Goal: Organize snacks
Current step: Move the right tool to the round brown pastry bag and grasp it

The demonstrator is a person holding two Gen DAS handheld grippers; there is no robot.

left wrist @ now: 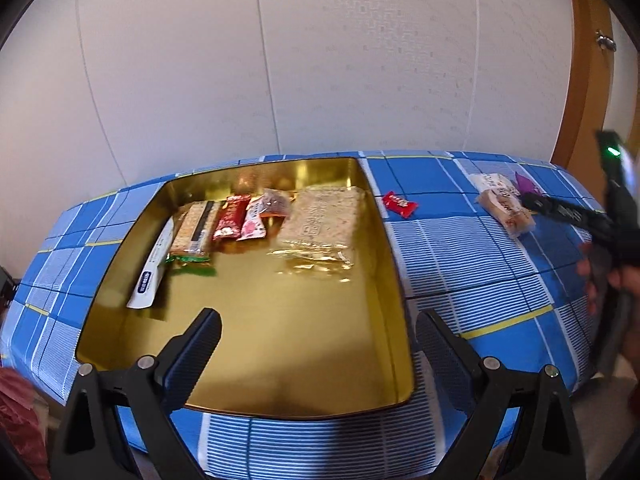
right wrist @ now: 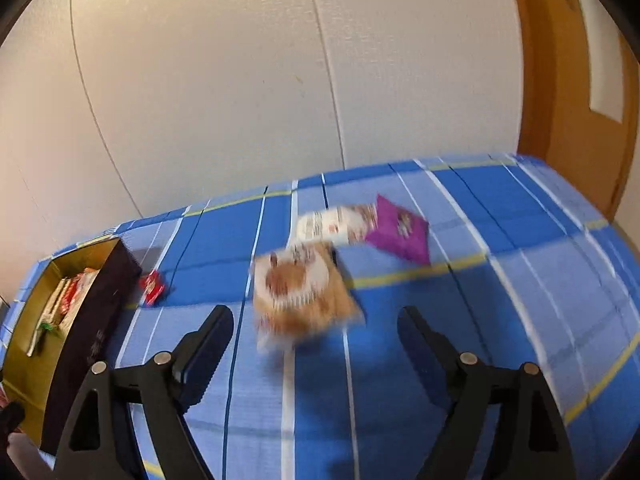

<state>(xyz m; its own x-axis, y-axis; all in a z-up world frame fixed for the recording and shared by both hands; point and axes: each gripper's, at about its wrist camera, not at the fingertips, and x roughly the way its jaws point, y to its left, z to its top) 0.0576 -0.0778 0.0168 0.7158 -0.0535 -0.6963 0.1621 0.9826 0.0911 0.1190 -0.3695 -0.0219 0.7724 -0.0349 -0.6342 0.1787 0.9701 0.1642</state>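
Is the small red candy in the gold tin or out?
Out: the red candy lies on the blue cloth beside the tin.

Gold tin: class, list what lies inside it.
Inside the gold tin: a white sachet, green-ended cracker pack, red packet, pink packet, clear packet, large cracker pack. Anything beneath them is hidden.

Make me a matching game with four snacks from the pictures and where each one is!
Snacks:
1. small red candy
2. purple packet
3. big cracker pack
4. white stick packet

Places:
A. along the gold tin's left wall
B. on the cloth, just outside the tin
C. inside the tin, right side
D. on the cloth beside the white wrapper

Pairs: 1-B, 2-D, 3-C, 4-A
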